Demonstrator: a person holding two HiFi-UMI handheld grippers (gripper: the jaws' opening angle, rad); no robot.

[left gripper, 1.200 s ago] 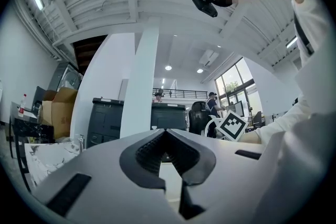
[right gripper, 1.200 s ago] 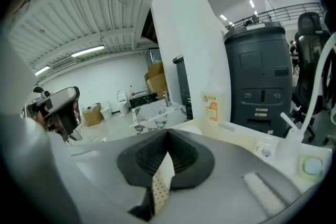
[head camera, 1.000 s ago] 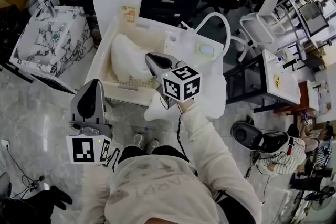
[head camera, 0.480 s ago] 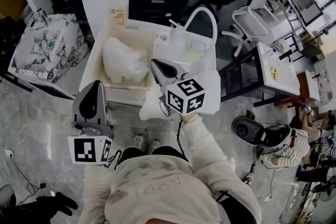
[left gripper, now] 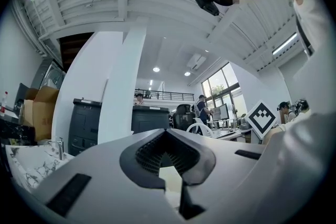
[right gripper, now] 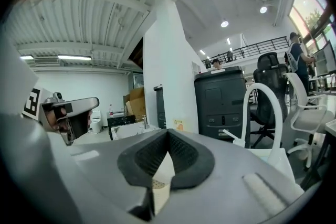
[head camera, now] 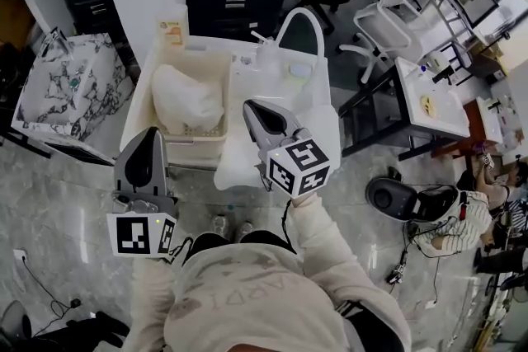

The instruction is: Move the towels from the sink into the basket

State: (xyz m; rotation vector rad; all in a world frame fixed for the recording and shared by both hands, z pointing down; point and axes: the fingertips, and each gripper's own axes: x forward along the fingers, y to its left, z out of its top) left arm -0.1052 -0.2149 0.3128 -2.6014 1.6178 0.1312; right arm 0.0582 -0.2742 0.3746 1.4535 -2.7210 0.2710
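Claws on left gripper, right gripper are closed, empty.

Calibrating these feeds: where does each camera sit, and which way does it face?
Head view: on the person's head, looking steeply down at basket, sink and floor; shows the torso, left gripper, right gripper.
Left gripper view: on the left gripper, facing level toward the dark cabinet; own jaws, white clothing.
Right gripper view: on the right gripper, facing level past the faucet; own jaws, the left gripper at left.
Shared: both gripper views show the white pillar and dark cabinet.
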